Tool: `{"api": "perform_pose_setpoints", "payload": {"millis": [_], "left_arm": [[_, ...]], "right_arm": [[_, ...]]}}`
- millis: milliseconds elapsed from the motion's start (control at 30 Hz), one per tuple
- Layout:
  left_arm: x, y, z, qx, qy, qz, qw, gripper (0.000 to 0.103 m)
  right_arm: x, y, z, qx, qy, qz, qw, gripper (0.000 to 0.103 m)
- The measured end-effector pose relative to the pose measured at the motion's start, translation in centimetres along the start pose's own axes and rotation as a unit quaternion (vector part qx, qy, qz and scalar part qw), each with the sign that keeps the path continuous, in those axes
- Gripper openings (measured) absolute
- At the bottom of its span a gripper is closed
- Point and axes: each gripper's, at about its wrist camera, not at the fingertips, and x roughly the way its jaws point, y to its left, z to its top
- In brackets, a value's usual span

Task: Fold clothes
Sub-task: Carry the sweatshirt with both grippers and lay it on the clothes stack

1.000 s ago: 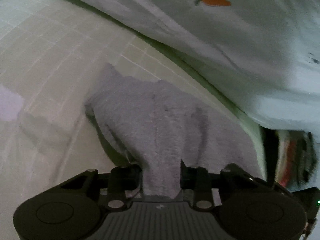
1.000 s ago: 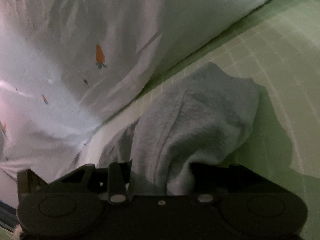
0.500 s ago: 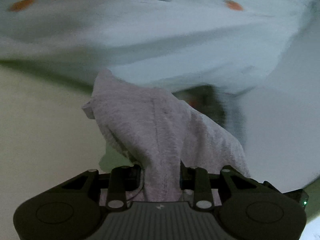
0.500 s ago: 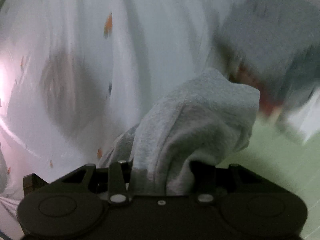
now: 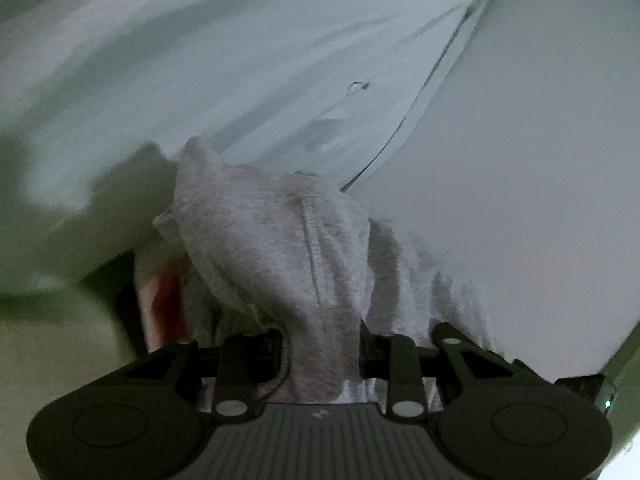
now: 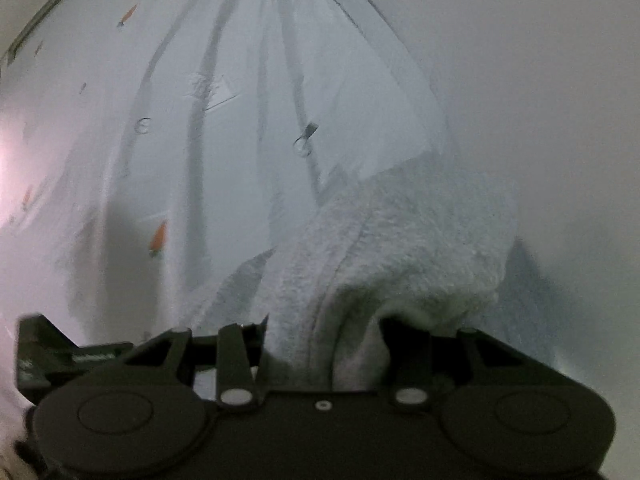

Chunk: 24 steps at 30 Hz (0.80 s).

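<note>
- Two bunches of one grey fleece garment [image 5: 280,248] are pinched, one in each tool, and the cloth is held up in front of a pale wall [image 5: 520,160].
- The left gripper [image 5: 324,356] has its jaws drawn together on a thick fold — the cloth rises out of the pinch and flops over to the left, a stitched seam running lengthwise from the jaws up toward a peaked corner at the top.
- The right gripper [image 6: 324,344] is likewise clamped on the fabric; here the fleece [image 6: 400,248] mounds up and to the right, its seam curving up from the jaws, its rolled edge drooping over the right finger.
- Whether the garment's long axis hangs level between the two tools cannot be told; neither view shows the span.
- Behind it hangs a white sheet with small carrot prints [image 6: 156,240], creased in long folds that converge at the top of the right view — its edge runs diagonally down to the fleece.
- To the right of that edge, both views show bare wall.
- At the left view's lower left, a blurred red-and-white patch [image 5: 164,300] sits just beside the fleece; what it is cannot be told.
</note>
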Motion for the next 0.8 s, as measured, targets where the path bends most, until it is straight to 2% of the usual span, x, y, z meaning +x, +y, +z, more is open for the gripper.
{"api": "perform_pose_setpoints", "payload": {"millis": [67, 133, 267, 300, 333, 433, 600, 633, 700, 767, 800], "left_arm": [[2.1, -0.3, 1.0, 0.007, -0.002, 0.010, 0.9999, 0.033], [4.2, -0.7, 1.9, 0.014, -0.004, 0.019, 0.9997, 0.033], [9.5, 1.5, 1.8, 0.020, 0.025, 0.094, 0.9950, 0.034], [10.5, 2.3, 1.6, 0.013, 0.033, 0.110, 0.9933, 0.034], [11.4, 3.1, 1.3, 0.005, 0.042, 0.126, 0.9911, 0.036], [12.0, 4.2, 1.1, -0.010, 0.044, 0.135, 0.9898, 0.038], [12.3, 4.0, 0.9, 0.001, 0.043, 0.139, 0.9894, 0.040], [12.2, 4.1, 0.8, -0.002, 0.044, 0.139, 0.9893, 0.040], [11.9, 4.5, 0.7, -0.007, 0.044, 0.141, 0.9890, 0.040], [11.8, 4.5, 0.8, -0.009, 0.047, 0.144, 0.9884, 0.041], [12.0, 4.5, 0.9, -0.009, 0.048, 0.144, 0.9884, 0.042]], "right_arm": [[1.5, -1.0, 1.1, -0.017, -0.005, -0.006, 1.000, 0.042], [4.3, -2.7, 1.5, -0.034, 0.008, -0.032, 0.999, 0.043], [11.2, -5.8, 0.6, -0.079, 0.062, -0.113, 0.988, 0.050], [13.0, -6.3, 0.0, -0.096, 0.082, -0.141, 0.982, 0.058], [13.4, -6.2, 0.0, -0.103, 0.080, -0.147, 0.981, 0.062], [13.9, -5.7, 0.3, -0.127, 0.065, -0.161, 0.977, 0.070], [12.7, -3.6, 2.0, -0.195, 0.040, -0.208, 0.958, 0.072], [12.4, -3.2, 2.3, -0.208, 0.033, -0.218, 0.953, 0.074], [11.4, -2.1, 1.7, -0.244, 0.006, -0.252, 0.936, 0.080], [11.0, -0.8, 1.5, -0.288, -0.049, -0.316, 0.903, 0.088], [10.8, -0.1, 1.4, -0.295, -0.070, -0.333, 0.893, 0.092]]}}
